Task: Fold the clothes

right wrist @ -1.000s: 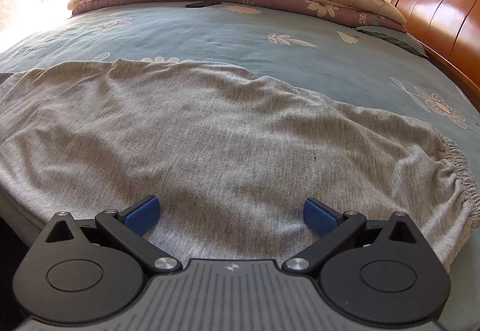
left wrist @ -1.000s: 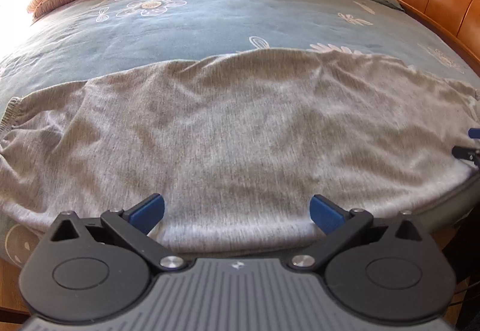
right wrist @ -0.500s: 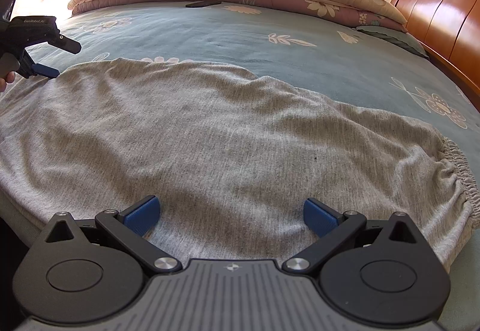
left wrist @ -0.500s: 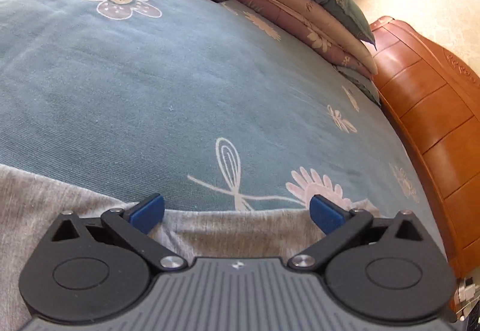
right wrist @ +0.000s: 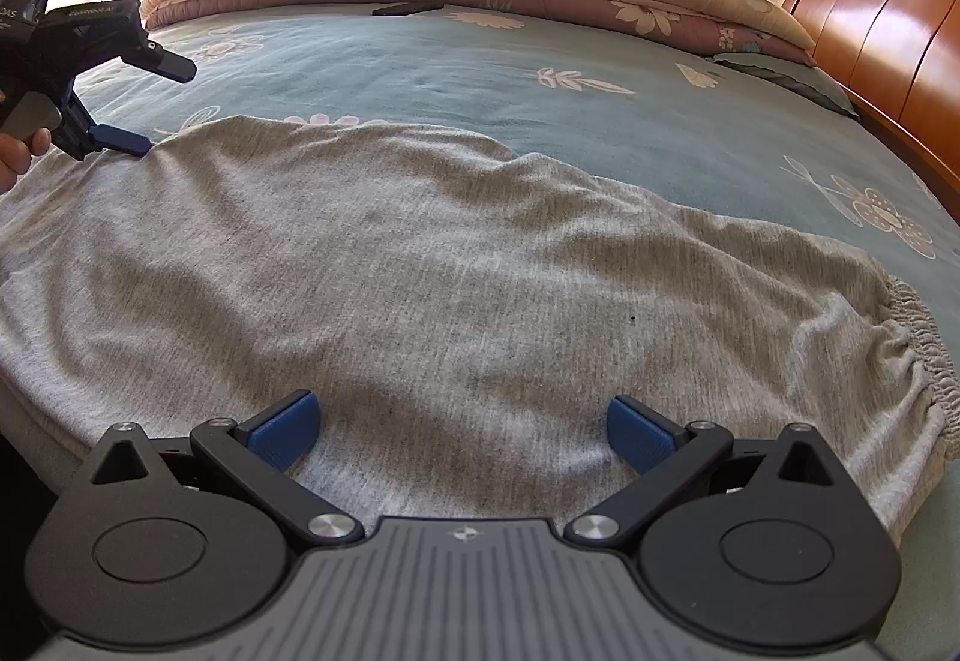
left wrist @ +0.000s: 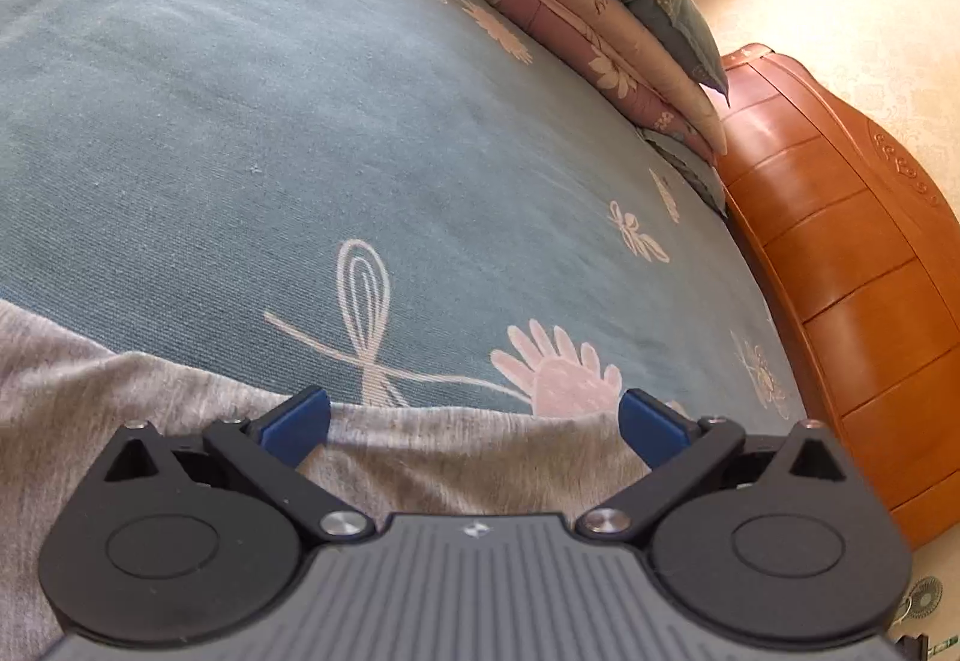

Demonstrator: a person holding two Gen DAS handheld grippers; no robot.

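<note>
Pre-grasp: left claw (left wrist: 474, 415) at the far edge of the grey knit garment (right wrist: 456, 277) on the bed (right wrist: 540, 61).
Both claws wide open, empty; right claw (right wrist: 459, 424) hovers over the garment's near side. Next: pinch the edge.

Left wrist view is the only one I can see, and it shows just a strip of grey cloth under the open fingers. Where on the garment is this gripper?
Observer: The left gripper is at the far edge of the grey garment, near its left end; the lower finger is at the cloth.
Operator: And the other gripper?
Observer: The right gripper is open over the near edge, holding nothing.
Operator: Which end has elastic?
Observer: The gathered elastic band is at the right end.
</note>
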